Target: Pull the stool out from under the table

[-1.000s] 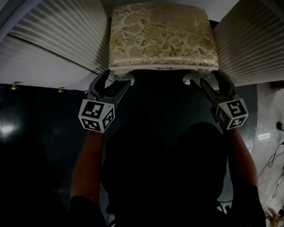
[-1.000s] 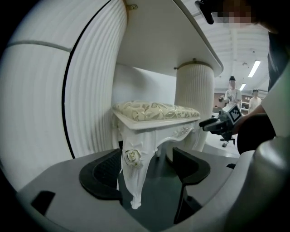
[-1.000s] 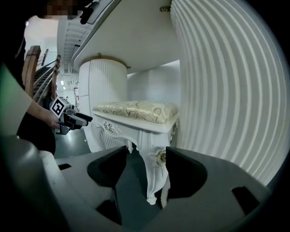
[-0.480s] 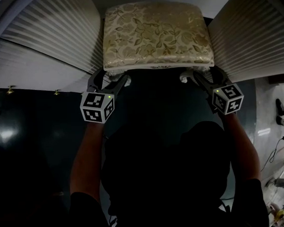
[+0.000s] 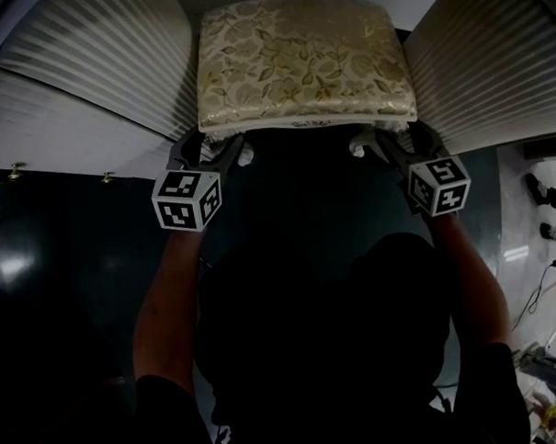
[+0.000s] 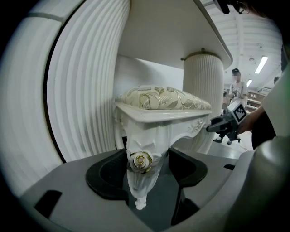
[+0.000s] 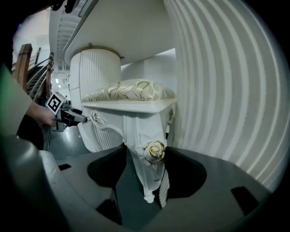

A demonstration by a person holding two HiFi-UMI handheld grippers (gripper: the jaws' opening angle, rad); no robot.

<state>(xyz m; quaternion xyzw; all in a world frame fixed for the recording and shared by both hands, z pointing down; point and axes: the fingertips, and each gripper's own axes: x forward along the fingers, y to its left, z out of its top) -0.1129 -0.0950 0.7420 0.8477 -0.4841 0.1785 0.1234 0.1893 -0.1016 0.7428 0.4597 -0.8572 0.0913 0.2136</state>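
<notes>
head view: stool (image 5: 303, 59) sits under the table (image 5: 88, 96). left gripper (image 5: 212, 146), jaws just closing, clamps its left front leg (image 6: 142, 181); right gripper (image 5: 399, 139), jaws just opening, clamps the right front leg (image 7: 152, 176).

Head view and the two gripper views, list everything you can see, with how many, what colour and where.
stool: one, white carved frame with a gold floral cushion, under the table between its pedestals.
table: one, white, flat top on two ribbed round pedestals either side of the stool.
floor: dark and glossy, in front of the table.
bystander: one, standing far off, at the right of the left gripper view.
left gripper: one, grey with a black-and-white marker cube; its jaws have just been closing, pads against the stool's front left leg.
right gripper: one, same colours; its jaws have just opened slightly, pads against the front right leg.
forearms: two, bare, behind the grippers.
</notes>
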